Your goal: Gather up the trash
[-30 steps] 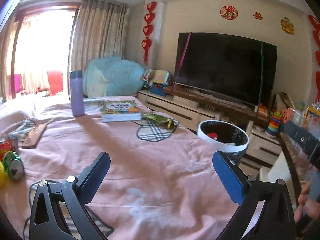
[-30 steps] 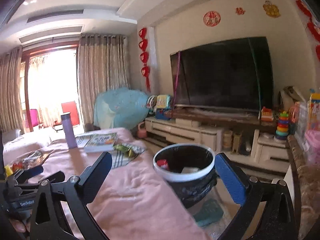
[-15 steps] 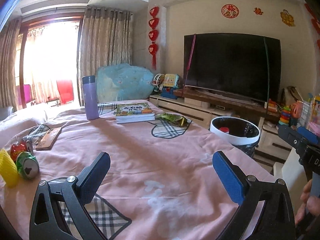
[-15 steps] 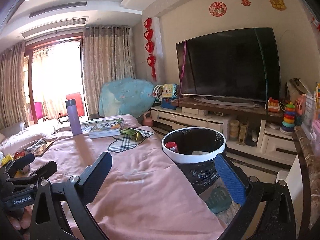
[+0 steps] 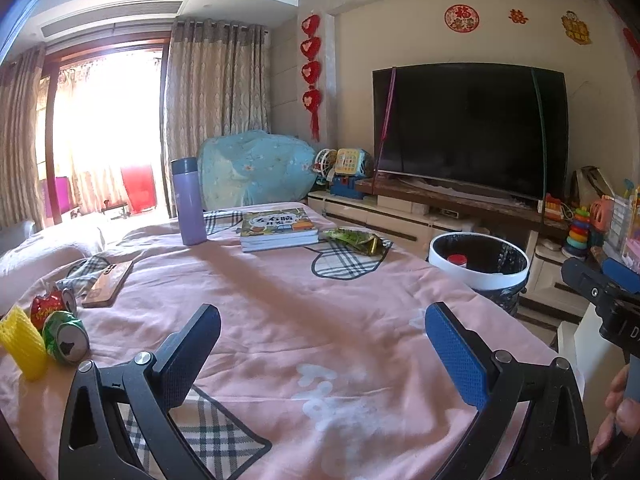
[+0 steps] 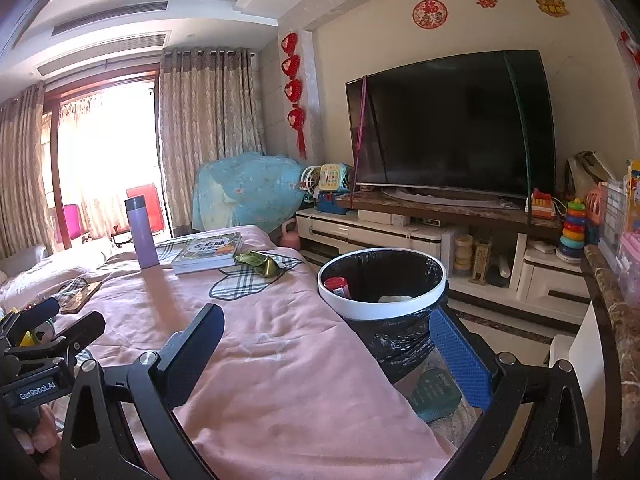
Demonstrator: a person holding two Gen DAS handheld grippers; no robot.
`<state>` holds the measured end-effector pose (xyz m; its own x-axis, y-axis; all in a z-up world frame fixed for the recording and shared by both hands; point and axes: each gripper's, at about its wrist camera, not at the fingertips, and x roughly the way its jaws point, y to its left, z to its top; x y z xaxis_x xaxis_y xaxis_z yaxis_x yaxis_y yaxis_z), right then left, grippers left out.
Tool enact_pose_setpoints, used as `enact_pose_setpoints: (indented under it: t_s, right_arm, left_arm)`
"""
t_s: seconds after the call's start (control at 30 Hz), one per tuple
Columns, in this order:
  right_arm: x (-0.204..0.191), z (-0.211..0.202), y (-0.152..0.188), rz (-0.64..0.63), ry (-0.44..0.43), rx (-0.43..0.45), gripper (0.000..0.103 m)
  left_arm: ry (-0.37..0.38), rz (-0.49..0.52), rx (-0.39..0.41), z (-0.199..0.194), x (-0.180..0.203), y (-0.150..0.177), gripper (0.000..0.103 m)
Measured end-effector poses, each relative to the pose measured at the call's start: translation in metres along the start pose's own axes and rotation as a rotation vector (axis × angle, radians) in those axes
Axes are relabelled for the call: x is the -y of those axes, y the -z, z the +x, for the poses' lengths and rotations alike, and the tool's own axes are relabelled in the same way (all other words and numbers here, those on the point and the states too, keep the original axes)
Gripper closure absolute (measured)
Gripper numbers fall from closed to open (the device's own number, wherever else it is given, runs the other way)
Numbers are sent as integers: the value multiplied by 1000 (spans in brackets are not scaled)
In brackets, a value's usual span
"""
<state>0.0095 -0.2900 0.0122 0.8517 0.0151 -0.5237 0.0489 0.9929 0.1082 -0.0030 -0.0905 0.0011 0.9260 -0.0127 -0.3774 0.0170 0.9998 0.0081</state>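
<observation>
Sitting on the pink cloth-covered table [image 5: 280, 320]: one purple insulated bottle [image 5: 188, 202], what looks like two stacked picture books [image 5: 278, 230], one green crinkly snack wrapper [image 5: 354, 240], one wooden board [image 5: 108, 284], two crushed cans, one red [image 5: 50, 306] and one green [image 5: 66, 338], plus one yellow foam net sleeve [image 5: 22, 346]. One white-rimmed bin with black liner [image 6: 382, 284] is standing beside it, holding one red-capped container [image 6: 337, 286].

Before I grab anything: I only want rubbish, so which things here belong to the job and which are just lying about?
Job: green wrapper, crushed green can, red can, yellow foam net, trash bin.
Lying about: purple flask, books, phone.
</observation>
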Motion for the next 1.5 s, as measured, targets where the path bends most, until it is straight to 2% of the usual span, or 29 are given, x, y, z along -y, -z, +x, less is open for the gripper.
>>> enact_pose_setpoints:
  t_s: [1.5]
  right_arm:
    - [-12, -2, 2, -15, -23, -6, 0]
  left_arm:
    - [-2, 20, -11, 8, -13, 3, 0]
